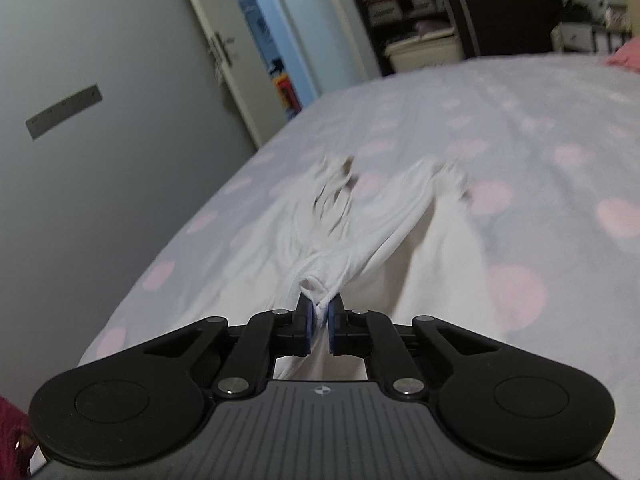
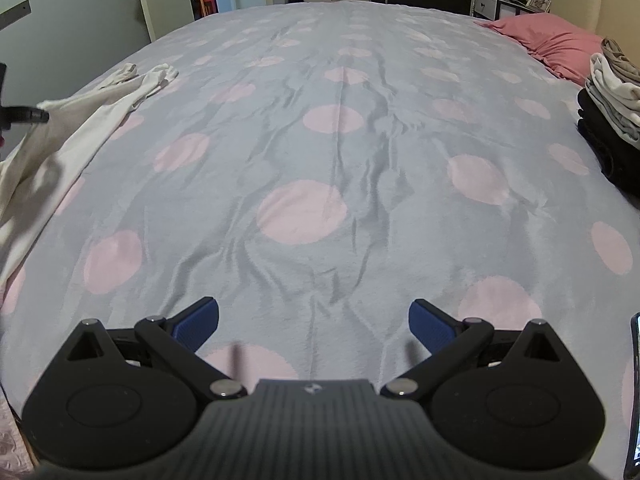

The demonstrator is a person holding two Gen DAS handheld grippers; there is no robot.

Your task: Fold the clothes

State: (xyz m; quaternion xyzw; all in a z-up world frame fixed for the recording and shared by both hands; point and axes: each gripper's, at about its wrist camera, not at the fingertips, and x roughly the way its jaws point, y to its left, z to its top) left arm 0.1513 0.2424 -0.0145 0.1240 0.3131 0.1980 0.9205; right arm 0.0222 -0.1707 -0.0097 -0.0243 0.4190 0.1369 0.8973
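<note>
A white garment [image 1: 360, 216] lies stretched over the bed, blurred at its far end. My left gripper [image 1: 319, 314] is shut on a bunched fold of it, lifting the cloth off the cover. In the right wrist view the same white garment [image 2: 80, 124] trails along the bed's left side, and part of the left gripper [image 2: 24, 115] shows at the left edge. My right gripper [image 2: 314, 324] is open over bare bedspread, blue pads [image 2: 198, 322] wide apart, nothing between them.
The bed [image 2: 340, 152] has a grey cover with pink dots. A stack of folded clothes [image 2: 612, 120] sits at its right edge, a pink pillow [image 2: 548, 42] at the far right. A door [image 1: 100, 100], a wardrobe [image 1: 416, 12] and a dark phone [image 2: 634, 396] lie around.
</note>
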